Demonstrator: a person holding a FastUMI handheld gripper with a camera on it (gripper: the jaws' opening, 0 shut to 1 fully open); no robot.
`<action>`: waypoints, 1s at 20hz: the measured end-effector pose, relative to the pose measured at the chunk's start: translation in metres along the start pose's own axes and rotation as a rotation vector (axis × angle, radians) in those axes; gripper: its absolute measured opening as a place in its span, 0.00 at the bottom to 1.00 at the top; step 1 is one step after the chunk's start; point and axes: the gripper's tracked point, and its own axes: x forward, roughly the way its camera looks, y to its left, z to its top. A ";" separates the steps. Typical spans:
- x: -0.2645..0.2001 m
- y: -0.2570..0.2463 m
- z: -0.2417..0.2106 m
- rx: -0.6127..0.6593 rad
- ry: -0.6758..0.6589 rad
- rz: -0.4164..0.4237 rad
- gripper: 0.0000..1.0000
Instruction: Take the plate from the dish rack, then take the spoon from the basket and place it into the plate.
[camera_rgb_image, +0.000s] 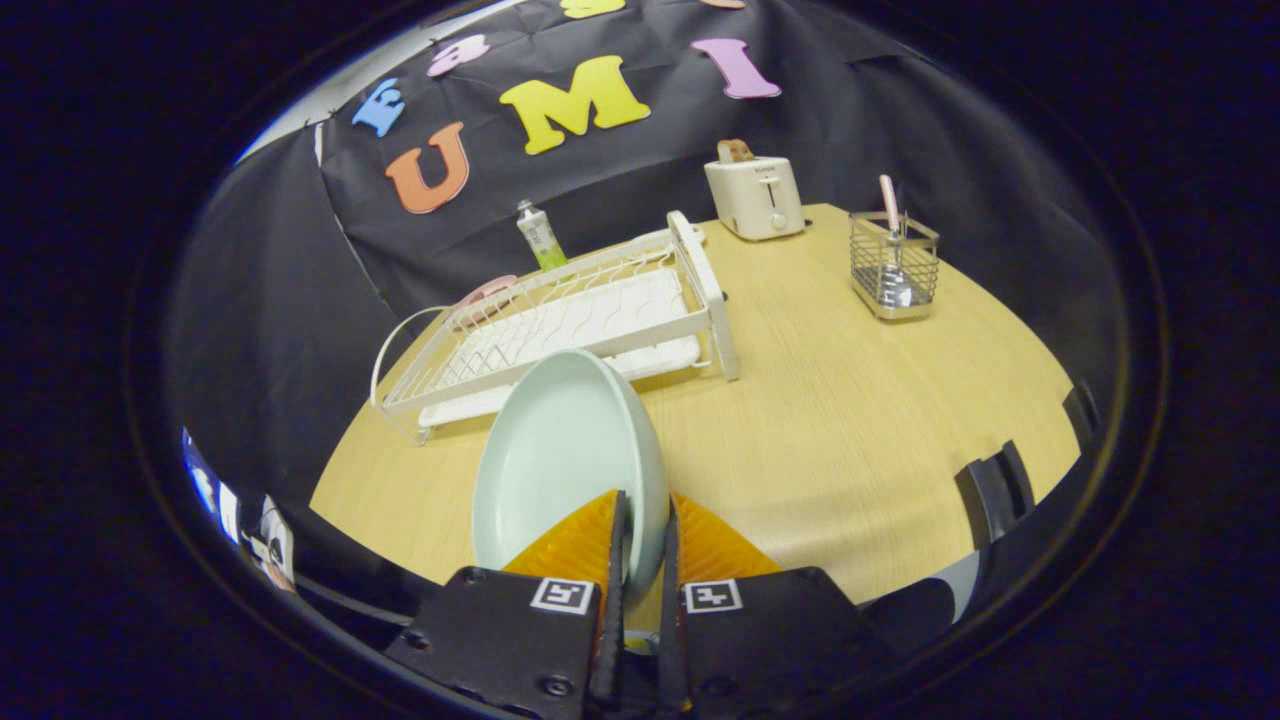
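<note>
Gripper (642, 530) fingers nearly pressed together, pinching the plate (560, 460) by its rim: one finger on the inner face, the other on the back. Plate is pale mint green, held on edge, roughly upright w/ a slight tilt, concave side facing the rack side. It sits between the fingers and rises just ahead of them; lower rim hidden behind the finger pads, so can't tell if it touches the table (850, 430) or hangs clear of it.

Dish rack (600, 320): white wire, w/ white drip tray underneath, standing on the table just beyond the plate. Plate is out of the rack; its top edge overlaps the rack's near rail in view, contact can't be judged. Something pink (487, 290) shows at the rack's far end, partly hidden, can't tell what it is.

Basket (894, 265): small wire-mesh caddy, upright, on the far side of the table, well apart from rack and plate, off toward the toaster. Spoon (889, 215) stands in it, pink handle sticking up above the rim, bowl end down inside; a 2nd thin utensil beside it, too small to ID.

Toaster (756, 195): cream, at the table's far edge between rack and basket, w/ a slice of bread up in the slot. Tube (538, 235) w/ green base stands behind the rack, near the booth wall.

Table is light wood grain. Dark clips (990, 490) sit at its near edge, on the basket side.
</note>
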 end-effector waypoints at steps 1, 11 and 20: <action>0.003 -0.003 -0.002 0.010 0.007 0.014 0.22; 0.020 -0.017 -0.004 -0.038 -0.014 0.063 0.33; 0.003 -0.042 0.031 -0.063 -0.095 0.029 0.46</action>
